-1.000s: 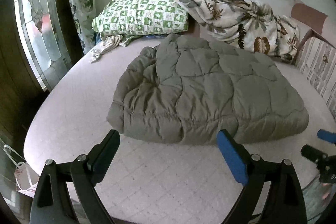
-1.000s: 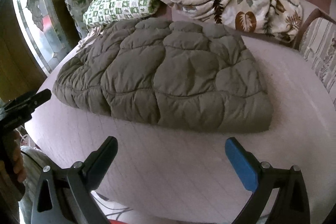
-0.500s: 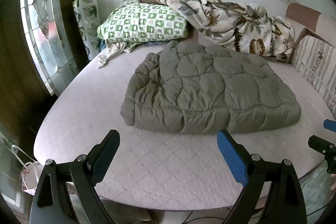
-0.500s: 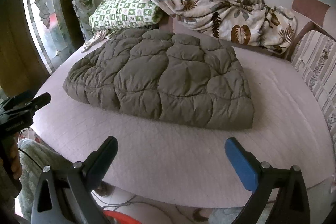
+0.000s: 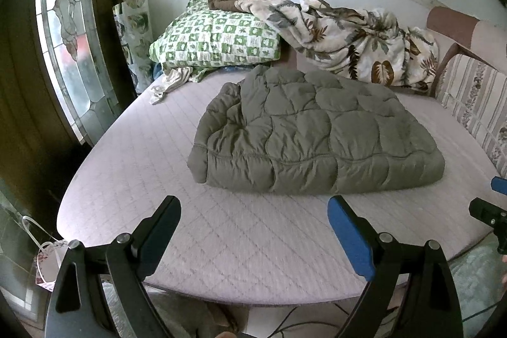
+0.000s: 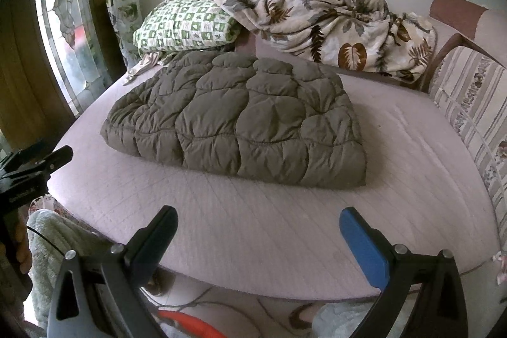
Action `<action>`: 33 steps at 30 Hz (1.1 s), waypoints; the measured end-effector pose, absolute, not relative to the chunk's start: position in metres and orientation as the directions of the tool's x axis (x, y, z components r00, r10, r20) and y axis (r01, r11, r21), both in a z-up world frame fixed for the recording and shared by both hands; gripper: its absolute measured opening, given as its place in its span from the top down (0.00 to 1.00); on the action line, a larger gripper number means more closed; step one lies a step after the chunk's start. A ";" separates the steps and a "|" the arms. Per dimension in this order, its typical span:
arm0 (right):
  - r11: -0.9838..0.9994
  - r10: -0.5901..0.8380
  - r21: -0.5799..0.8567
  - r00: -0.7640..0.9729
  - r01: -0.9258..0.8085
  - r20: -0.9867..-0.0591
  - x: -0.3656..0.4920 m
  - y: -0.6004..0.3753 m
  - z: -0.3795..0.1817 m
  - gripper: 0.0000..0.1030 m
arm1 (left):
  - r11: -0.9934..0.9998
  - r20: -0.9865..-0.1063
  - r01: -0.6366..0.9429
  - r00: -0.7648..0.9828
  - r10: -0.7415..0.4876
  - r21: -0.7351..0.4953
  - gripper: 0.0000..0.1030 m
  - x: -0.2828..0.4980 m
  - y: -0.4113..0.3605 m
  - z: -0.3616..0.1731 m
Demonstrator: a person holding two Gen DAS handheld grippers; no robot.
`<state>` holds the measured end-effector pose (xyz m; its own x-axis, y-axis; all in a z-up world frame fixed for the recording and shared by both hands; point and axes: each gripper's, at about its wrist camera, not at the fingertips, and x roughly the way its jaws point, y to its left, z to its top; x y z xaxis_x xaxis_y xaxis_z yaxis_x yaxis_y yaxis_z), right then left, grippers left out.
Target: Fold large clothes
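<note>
An olive quilted garment (image 5: 313, 135) lies folded into a thick rectangle in the middle of the pink mattress (image 5: 177, 211); it also shows in the right wrist view (image 6: 240, 122). My left gripper (image 5: 253, 208) is open and empty, held back over the mattress's near edge, well short of the garment. My right gripper (image 6: 258, 220) is open and empty, also back at the near edge. The right gripper's tip shows at the right edge of the left wrist view (image 5: 489, 209), and the left gripper's body at the left edge of the right wrist view (image 6: 31, 170).
A green checked pillow (image 5: 215, 41) and a leaf-print blanket (image 5: 351, 37) lie at the head of the bed. A striped cushion (image 5: 475, 103) lines the right side. A stained-glass window (image 5: 69, 46) stands on the left. An orange object (image 6: 190, 323) lies on the floor.
Both grippers have pulled back from the bed, so the folded garment looks smaller and farther away and the mattress's near edge and floor come into view. Both stay open.
</note>
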<state>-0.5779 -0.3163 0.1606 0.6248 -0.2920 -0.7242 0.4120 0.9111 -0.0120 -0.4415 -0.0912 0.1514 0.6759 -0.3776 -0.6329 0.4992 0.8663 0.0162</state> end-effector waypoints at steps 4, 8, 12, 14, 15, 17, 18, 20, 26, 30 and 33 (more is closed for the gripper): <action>0.911 -0.288 -0.006 0.627 0.412 -0.723 -0.586 -0.313 0.162 0.00 | 0.862 -0.635 0.507 0.670 -0.384 0.015 0.09 -0.450 -0.087 0.153; 0.908 -0.288 0.000 0.626 0.418 -0.724 -0.595 -0.310 0.164 0.00 | 0.856 -0.638 0.517 0.661 -0.395 0.006 0.09 -0.462 -0.081 0.156; 0.901 -0.300 0.008 0.638 0.433 -0.709 -0.612 -0.304 0.166 0.00 | 0.851 -0.641 0.525 0.651 -0.406 -0.006 0.09 -0.478 -0.073 0.159; 0.899 -0.304 0.014 0.646 0.439 -0.700 -0.619 -0.301 0.166 0.00 | 0.850 -0.641 0.527 0.648 -0.411 -0.012 0.09 -0.484 -0.069 0.159; 0.898 -0.301 0.022 0.650 0.439 -0.698 -0.622 -0.299 0.166 0.00 | 0.852 -0.639 0.523 0.651 -0.409 -0.013 0.09 -0.486 -0.067 0.159; 0.900 -0.285 0.040 0.655 0.435 -0.700 -0.625 -0.299 0.164 0.00 | 0.855 -0.639 0.519 0.655 -0.404 -0.010 0.09 -0.489 -0.064 0.158; 0.901 -0.275 0.050 0.658 0.430 -0.701 -0.624 -0.300 0.163 0.00 | 0.857 -0.640 0.516 0.655 -0.401 -0.009 0.09 -0.489 -0.063 0.158; 0.903 -0.268 0.055 0.658 0.426 -0.703 -0.624 -0.300 0.162 0.00 | 0.860 -0.644 0.510 0.653 -0.398 -0.014 0.09 -0.488 -0.061 0.158; 0.903 -0.280 0.046 0.666 0.427 -0.691 -0.628 -0.296 0.165 0.00 | 0.860 -0.645 0.510 0.648 -0.404 -0.025 0.09 -0.491 -0.061 0.157; 0.899 -0.288 0.044 0.664 0.436 -0.690 -0.631 -0.296 0.166 0.00 | 0.854 -0.645 0.520 0.648 -0.406 -0.015 0.09 -0.493 -0.065 0.156; 0.897 -0.296 0.036 0.661 0.440 -0.690 -0.632 -0.294 0.167 0.00 | 0.848 -0.648 0.530 0.640 -0.414 -0.018 0.09 -0.493 -0.067 0.153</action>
<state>-0.6322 -0.2943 0.1665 0.6606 -0.2957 -0.6900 0.4397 0.8974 0.0364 -0.4933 -0.0665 0.1534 0.6400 -0.4136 -0.6476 0.5301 0.8478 -0.0177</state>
